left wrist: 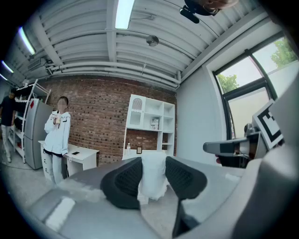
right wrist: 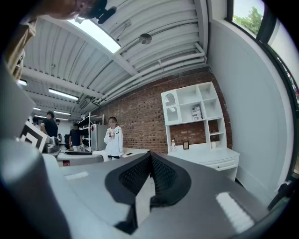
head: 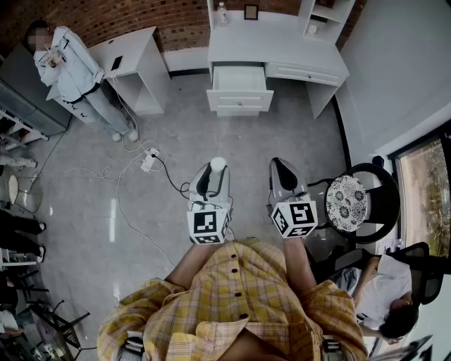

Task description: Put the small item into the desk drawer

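White, soft-looking crumpled small item (left wrist: 152,170), pinched mid-body between left tongs (head: 212,176), seems light, squashable; right tongs (right wrist: 149,173) pressed together, empty.

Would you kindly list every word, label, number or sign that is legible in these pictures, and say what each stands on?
No text can be read here.
Two marker cubes: black-and-white square patterns only, no letters.
Box on the white shelf: print too small to read.
Small frame on the desk: too blurred to read.
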The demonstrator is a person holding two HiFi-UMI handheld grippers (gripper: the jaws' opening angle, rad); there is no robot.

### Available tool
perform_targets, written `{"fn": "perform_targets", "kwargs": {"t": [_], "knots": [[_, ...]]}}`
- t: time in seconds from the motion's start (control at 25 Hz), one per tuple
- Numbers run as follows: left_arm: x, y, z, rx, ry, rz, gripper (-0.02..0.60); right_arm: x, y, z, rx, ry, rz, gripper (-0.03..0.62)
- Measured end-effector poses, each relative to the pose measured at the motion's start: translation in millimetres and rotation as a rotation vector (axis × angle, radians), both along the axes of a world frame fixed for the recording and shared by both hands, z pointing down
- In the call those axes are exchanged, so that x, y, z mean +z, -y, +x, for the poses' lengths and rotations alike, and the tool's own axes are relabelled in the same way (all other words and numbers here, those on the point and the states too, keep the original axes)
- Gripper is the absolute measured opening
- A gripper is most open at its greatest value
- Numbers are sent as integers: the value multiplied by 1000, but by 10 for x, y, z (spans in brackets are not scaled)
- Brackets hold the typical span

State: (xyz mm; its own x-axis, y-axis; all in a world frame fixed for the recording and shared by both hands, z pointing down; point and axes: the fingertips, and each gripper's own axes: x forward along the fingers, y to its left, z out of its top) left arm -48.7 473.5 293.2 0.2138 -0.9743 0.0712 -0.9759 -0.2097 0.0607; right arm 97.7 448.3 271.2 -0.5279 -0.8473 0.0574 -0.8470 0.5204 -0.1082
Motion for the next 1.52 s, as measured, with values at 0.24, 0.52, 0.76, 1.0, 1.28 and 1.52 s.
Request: {"fn": "perform_targets", "kwargs": {"t": [0.24,0.52,0.76,1.0,1.28,1.52], "knots": [[9,-29,-93,20,-25,-17,167,17,-36,-109,18,-7,-9,-4],[28,-28,-219,62,-37,-9,167,-23,-82,-237,56,15,8,-5],[73,-29,-201,91,-45,-12,167,-40,-89,-328,63,17,21,-5],[96,79,-303,86,-63,-16,167,-56,15,-429,54,10,30,-6],[110,445,-328,76,-49,-6,167,11,398,-529,16,12,33,-6],[210,1039,-437,52,-35,-33,167,135,978,-615,-4,24,12,-6]]}}
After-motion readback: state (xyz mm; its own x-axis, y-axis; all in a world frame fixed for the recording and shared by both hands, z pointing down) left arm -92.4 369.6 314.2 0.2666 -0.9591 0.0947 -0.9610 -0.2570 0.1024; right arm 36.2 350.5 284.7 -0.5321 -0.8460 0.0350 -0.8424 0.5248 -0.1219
